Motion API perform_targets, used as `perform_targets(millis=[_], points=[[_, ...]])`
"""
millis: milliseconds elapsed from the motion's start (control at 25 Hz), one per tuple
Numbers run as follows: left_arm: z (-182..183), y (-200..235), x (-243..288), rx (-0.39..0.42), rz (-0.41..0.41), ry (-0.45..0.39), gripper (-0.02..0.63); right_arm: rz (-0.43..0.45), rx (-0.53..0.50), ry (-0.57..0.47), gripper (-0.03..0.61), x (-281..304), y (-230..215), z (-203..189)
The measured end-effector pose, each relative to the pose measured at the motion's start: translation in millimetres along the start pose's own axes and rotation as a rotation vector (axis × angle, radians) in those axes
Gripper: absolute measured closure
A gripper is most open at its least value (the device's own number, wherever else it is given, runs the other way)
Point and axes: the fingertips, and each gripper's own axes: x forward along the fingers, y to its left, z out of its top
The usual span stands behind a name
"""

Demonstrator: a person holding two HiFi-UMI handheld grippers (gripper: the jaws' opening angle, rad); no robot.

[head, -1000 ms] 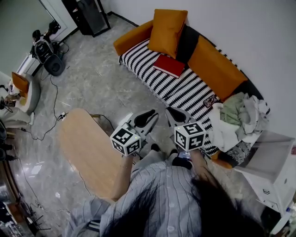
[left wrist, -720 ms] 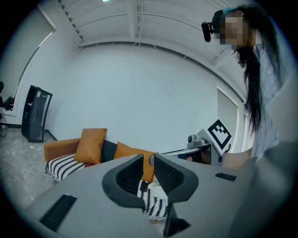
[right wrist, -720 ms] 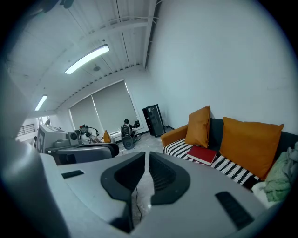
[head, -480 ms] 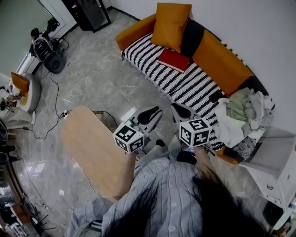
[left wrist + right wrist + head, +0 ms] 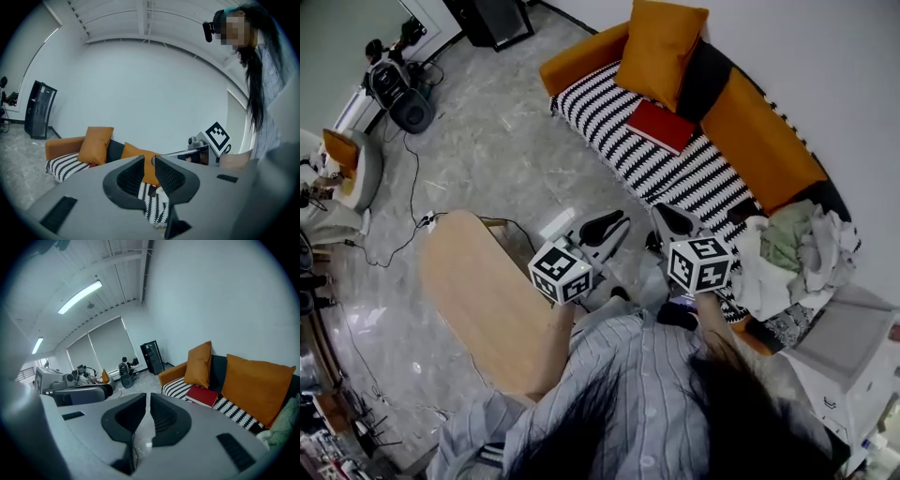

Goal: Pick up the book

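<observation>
On the sofa (image 5: 581,64), the red book (image 5: 661,126) lies flat on the black-and-white striped seat, just in front of an orange cushion (image 5: 661,42) that leans on the backrest. I hold both grippers out over the grey floor (image 5: 487,150), well short of the book.

From the head view, my left gripper (image 5: 605,230) and right gripper (image 5: 672,222) sit side by side near the sofa's front edge. Their marker cubes face back toward me and their jaws point toward the seat.

The left gripper view shows its jaws drawn together, only a slit between them and nothing held. Beyond them I see the cushion, an orange back pad and the white wall. The right gripper view shows the same: jaws closed on nothing. Past those jaws, up and to the right, the book shows on the stripes, just below the cushion.

A pile of clothes (image 5: 792,248) covers the sofa's near end, to the right of my right gripper. A wooden table (image 5: 478,300) stands to the left of my left gripper, apart from the sofa. A white cabinet (image 5: 844,347) sits at lower right by the wall. Neither gripper touches the book.
</observation>
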Motion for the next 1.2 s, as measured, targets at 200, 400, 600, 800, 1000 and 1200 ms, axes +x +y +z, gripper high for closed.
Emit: perform_targets(millis=[200,400,600,800,1000,1200], points=[[16.1,44.2,38.7,-0.014,0.045,-0.005,0.551,0.024,-0.046,0.035,0.538,40.8,-36.1,32.4],[34.5,77.4,85.9,-0.021,0.075,0.009,0.551,0.049,-0.060,0.057,0.538,70.7,-73.0,64.5],[42.4,95.2,128.6,-0.011,0.091,0.045,0.551,0.075,-0.045,0.077,0.538,94.1,-108.4,83.4],[44.1,110.8,155.6,-0.017,0.116,0.053,0.551,0.106,-0.047,0.088,0.538,109.6,-129.3,93.9],[49.9,118.9,174.7,-0.016,0.113,0.057,0.551,0.102,-0.042,0.089,0.538,118.7,-149.2,102.9],[50.0,129.6,189.4,-0.010,0.115,0.083,0.551,0.102,-0.028,0.090,0.538,133.7,-168.1,108.8]])
